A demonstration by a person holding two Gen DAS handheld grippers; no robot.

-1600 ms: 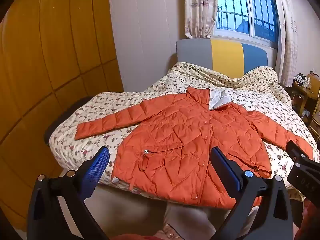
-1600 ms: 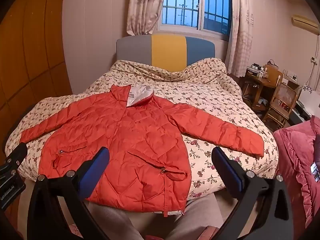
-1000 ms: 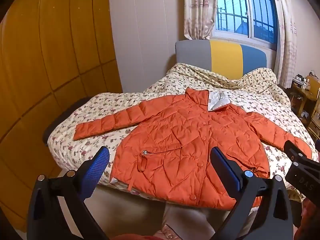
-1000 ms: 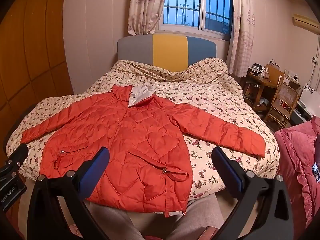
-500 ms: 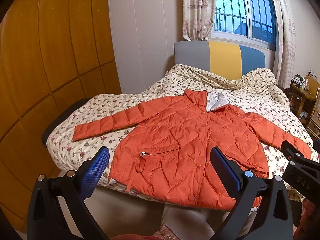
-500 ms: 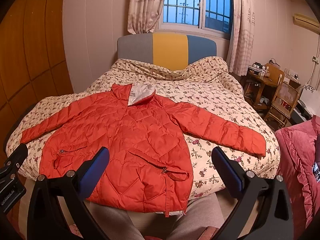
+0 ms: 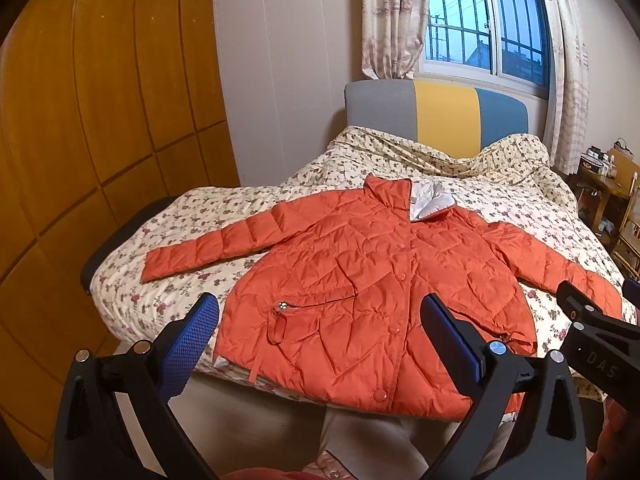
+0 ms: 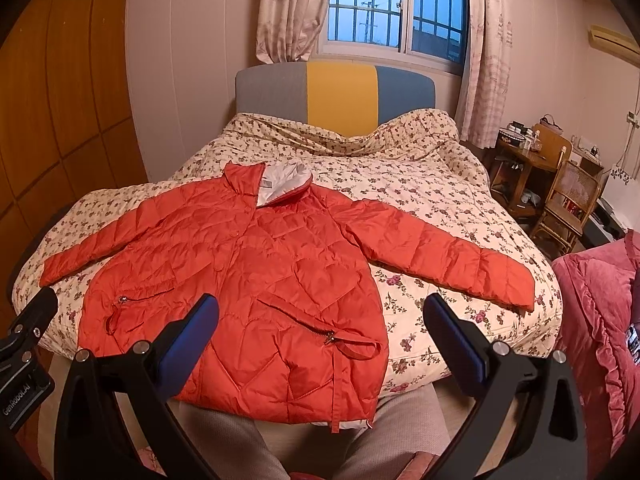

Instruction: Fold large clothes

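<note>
Jacket [image 7: 360, 292] flat on bed [image 8: 432, 200], sleeves spread.
Hem overhangs the bed's near edge; left gripper [image 7: 320, 336] and right gripper [image 8: 320, 336] hover before it, jaws wide, empty.

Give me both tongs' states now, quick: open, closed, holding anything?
Left tongs: open, holding nothing, short of the orange jacket.
Right tongs: open, holding nothing.

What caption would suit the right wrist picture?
Open right tongs hover before an orange puffer jacket spread flat, sleeves out, on a floral bed.
</note>
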